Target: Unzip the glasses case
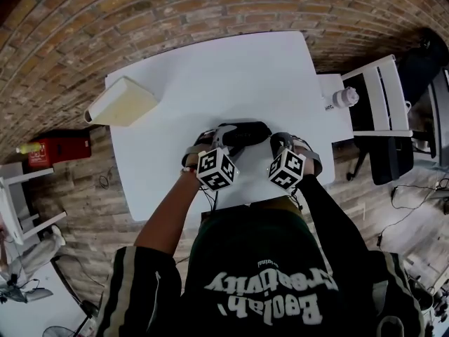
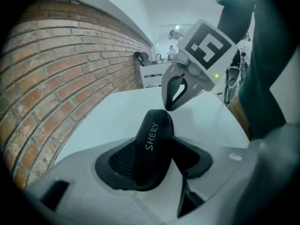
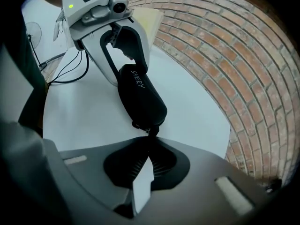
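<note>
Glasses case (image 1: 242, 133) lies across the near part of the white desk (image 1: 210, 69), close to the near edge. I have my left tongs (image 2: 153, 162) clamped on its black body at the left end, one pad on each side. My right tongs (image 3: 149, 142) are clenched tight on the small zipper pull (image 3: 151, 131) at the case's right end.

Black, oblong glasses case (image 1: 245, 132) lettered SHERY, seemingly closed, over the white table (image 1: 210, 69).
</note>
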Available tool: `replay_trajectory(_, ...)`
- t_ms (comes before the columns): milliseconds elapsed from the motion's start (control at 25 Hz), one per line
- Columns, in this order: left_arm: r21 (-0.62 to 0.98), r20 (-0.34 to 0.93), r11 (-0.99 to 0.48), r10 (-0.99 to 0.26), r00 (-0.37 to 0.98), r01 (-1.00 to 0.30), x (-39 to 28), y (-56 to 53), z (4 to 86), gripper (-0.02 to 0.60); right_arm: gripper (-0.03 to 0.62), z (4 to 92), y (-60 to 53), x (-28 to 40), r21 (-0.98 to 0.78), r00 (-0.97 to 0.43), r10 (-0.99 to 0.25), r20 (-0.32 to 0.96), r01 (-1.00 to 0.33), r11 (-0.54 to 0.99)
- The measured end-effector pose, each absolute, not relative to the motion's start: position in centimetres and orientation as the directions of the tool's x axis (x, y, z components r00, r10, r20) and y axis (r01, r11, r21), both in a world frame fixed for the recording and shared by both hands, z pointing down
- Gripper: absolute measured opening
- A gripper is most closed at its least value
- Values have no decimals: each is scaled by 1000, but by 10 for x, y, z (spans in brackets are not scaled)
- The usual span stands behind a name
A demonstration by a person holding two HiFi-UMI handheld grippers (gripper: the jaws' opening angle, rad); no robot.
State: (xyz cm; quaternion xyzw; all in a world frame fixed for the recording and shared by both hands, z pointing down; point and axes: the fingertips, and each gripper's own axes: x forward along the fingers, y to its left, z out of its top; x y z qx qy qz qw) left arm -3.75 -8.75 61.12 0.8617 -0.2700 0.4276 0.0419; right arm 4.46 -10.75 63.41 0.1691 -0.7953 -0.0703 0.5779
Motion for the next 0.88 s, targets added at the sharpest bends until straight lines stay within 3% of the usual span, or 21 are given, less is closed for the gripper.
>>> replay_trajectory(320,-189,762,-862,-430,484,-470,-37,-85,613,221,14,636,-117,45,333,-285,-368,885,-166,928)
replay_trajectory(880,-188,752,-863,-434,496,-470,-37,-84,613,216,14,637,-143,35,385,-305,-344,888,83,919)
